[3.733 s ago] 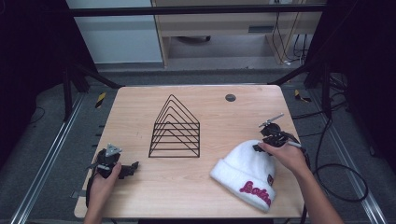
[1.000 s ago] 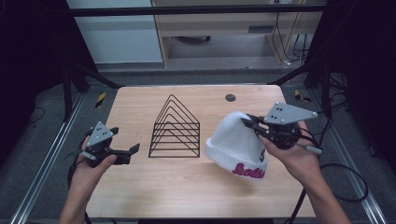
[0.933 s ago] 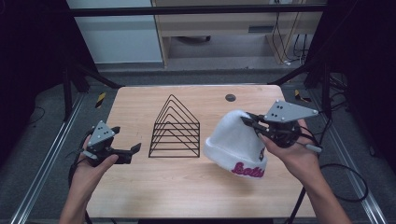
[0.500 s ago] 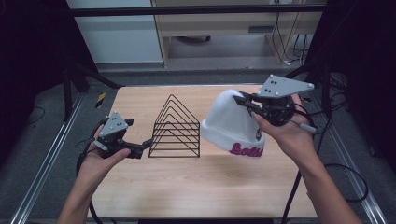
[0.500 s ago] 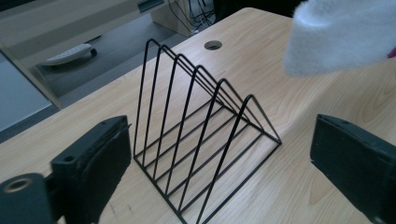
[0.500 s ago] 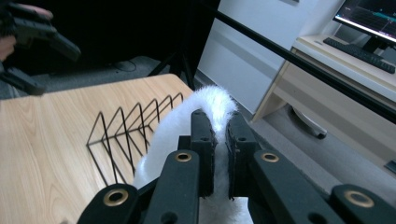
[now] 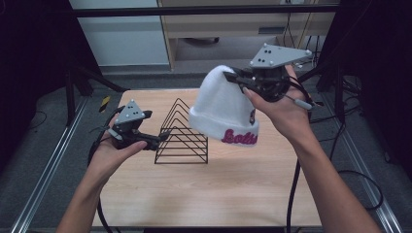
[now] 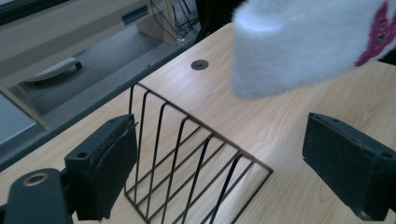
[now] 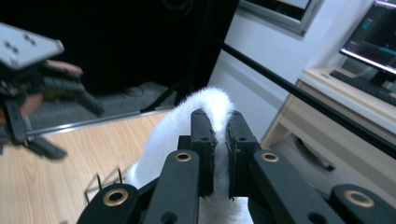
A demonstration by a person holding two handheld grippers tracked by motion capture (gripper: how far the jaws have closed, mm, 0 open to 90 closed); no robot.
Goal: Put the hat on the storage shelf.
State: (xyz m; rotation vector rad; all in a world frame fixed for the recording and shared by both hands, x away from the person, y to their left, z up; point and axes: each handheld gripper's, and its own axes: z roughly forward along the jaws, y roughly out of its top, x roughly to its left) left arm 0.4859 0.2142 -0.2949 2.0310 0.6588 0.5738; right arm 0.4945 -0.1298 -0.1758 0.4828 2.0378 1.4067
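A white knit beanie with pink lettering hangs in the air above the right side of the black wire rack. My right gripper is shut on the beanie's crown and holds it high. The rack stands on the wooden table, its wires forming nested triangles. My left gripper is open, low at the rack's left end, with the rack between its wide-set jaws in the left gripper view. The beanie's cuff hovers above the rack there.
A small dark round grommet sits in the table near its far edge. Behind the table stands a beige desk. Metal rails run along both sides of the table. Cables trail from both grippers.
My right gripper has lifted the beanie off the table and carried it up and left, over the rack. My left gripper has risen and moved right to the rack's left end.
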